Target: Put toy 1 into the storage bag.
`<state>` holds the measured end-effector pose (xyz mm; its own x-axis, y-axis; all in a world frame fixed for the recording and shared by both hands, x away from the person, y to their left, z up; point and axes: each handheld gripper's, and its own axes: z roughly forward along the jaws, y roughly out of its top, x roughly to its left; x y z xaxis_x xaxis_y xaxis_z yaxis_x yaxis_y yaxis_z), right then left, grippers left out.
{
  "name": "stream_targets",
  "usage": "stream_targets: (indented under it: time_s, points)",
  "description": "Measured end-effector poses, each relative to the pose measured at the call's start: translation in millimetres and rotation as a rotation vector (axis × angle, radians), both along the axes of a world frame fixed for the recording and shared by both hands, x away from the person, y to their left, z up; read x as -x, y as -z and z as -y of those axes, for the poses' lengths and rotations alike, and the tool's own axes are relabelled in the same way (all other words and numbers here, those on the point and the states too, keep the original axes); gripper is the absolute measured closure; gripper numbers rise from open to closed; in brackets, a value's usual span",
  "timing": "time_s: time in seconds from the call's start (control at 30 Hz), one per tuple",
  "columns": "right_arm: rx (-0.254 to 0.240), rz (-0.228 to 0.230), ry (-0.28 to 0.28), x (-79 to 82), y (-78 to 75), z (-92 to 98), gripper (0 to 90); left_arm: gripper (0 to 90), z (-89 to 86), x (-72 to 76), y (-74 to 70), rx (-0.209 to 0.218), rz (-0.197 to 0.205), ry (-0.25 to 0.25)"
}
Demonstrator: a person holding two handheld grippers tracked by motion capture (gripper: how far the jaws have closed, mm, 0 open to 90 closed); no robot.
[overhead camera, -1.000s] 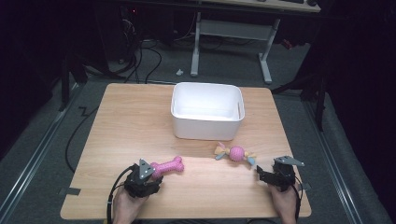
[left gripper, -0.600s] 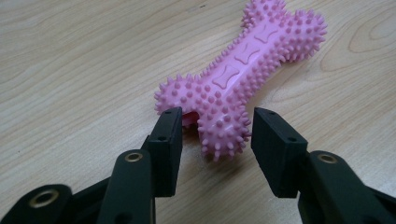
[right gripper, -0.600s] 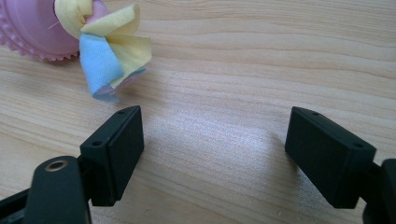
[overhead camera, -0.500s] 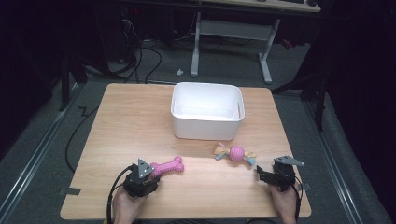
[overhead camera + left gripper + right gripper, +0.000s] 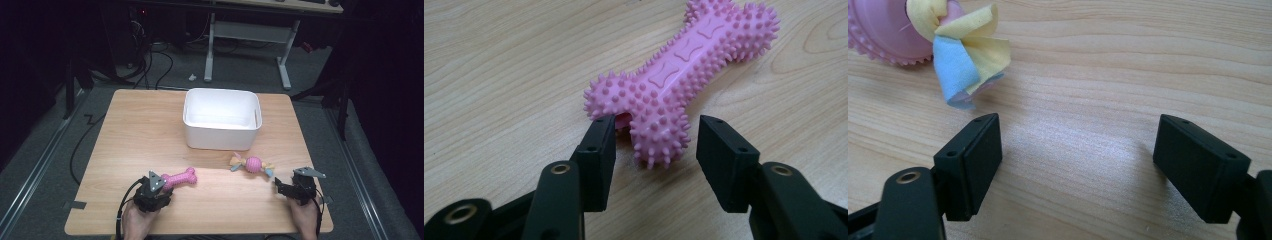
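At the lower left of the high view, the left claw (image 5: 161, 186) sits low on the wooden worktop (image 5: 140, 135), held by a hand (image 5: 136, 224) coming in from the bottom edge. In the left gripper view its jaws stand partly apart, one on each side of the near knob of a pink spiky bone toy (image 5: 679, 75); the left jaw's tip is just at the toy's end, the right jaw clear of it. The bone (image 5: 178, 178) lies flat, angled toward the upper right.

At the lower right, the right claw (image 5: 281, 187) is spread wide over bare wood. Its own view shows a pink ball toy with yellow and blue cloth ends (image 5: 955, 42) at the upper left, just beyond the left jaw and not between the jaws. In the high view this ball toy (image 5: 252, 164) lies right of centre.

Farther back, at the middle of the frame, stands a white bin (image 5: 221, 141), well apart from both toys.
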<state>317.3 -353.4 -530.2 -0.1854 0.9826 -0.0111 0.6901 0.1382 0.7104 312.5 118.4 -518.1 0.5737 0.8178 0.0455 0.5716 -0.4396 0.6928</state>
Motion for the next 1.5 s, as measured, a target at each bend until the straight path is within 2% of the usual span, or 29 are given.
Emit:
stream_targets:
  time_s: [0.1,0.23,0.33,0.7,1.3,1.5]
  points:
    - [0.0,0.0,0.0,0.0,0.0,0.0,19.5,54.5,-0.5,-0.1,0.0,-0.002,0.002,-0.011]
    - [0.0,0.0,0.0,0.0,0.0,0.0,19.5,58.0,1.8,-0.2,3.5,-0.016,-0.015,-0.005]
    - [0.0,0.0,0.0,0.0,0.0,0.0,19.6,61.9,3.2,0.1,4.5,-0.01,-0.012,-0.002]
    - [0.0,0.0,0.0,0.0,0.0,0.0,19.5,64.5,1.0,-0.4,3.1,0.001,-0.022,0.017]
    - [0.0,0.0,0.0,0.0,0.0,0.0,19.6,65.5,0.0,0.9,-10.3,0.015,0.005,0.068]
    - [0.0,0.0,0.0,0.0,0.0,0.0,19.6,65.5,-3.1,0.6,-19.1,0.041,0.016,0.08]
